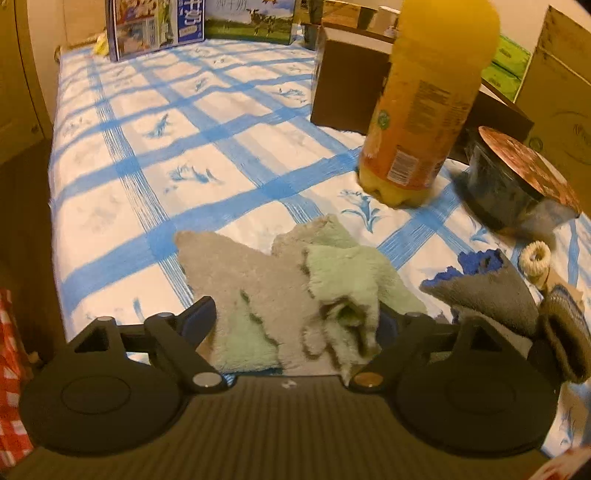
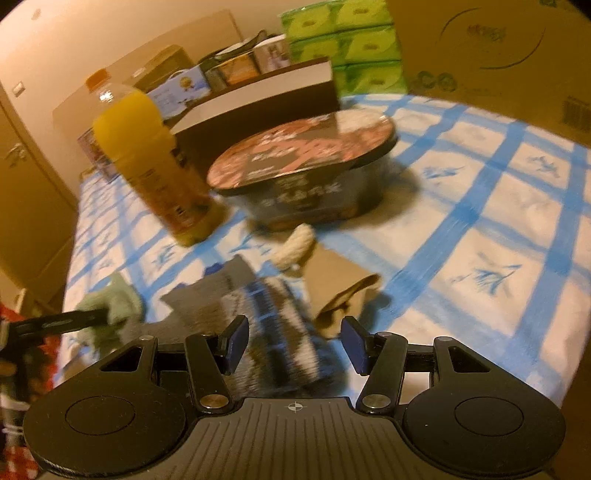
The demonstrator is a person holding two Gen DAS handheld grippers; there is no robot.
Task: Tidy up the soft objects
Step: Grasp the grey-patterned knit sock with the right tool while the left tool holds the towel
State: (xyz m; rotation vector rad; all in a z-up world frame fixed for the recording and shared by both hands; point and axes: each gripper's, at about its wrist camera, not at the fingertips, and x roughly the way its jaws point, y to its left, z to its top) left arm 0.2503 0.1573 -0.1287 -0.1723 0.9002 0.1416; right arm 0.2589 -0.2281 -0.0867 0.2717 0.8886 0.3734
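Observation:
A fluffy green-and-grey cloth (image 1: 277, 288) lies crumpled on the blue-checked tablecloth (image 1: 147, 147). My left gripper (image 1: 293, 317) stands wide open around the cloth's near end, with a gap at its left pad. To the right lie a grey cloth with a blue edge (image 1: 487, 288) and a cream knit sock (image 1: 535, 258). In the right wrist view, a blue, grey and white patterned sock (image 2: 280, 332) lies between the fingers of my right gripper (image 2: 295, 345), which is open with room on the right side. A brown sock (image 2: 347, 299) lies just beyond it.
An orange juice bottle (image 1: 417, 110) and a lidded noodle bowl (image 1: 517, 177) stand just behind the cloths. A dark box (image 1: 347, 88), cartons (image 1: 155, 26), green tissue packs (image 2: 354, 48) and a cardboard box (image 2: 498, 55) line the back and right. A red-checked bag (image 1: 11, 369) hangs left.

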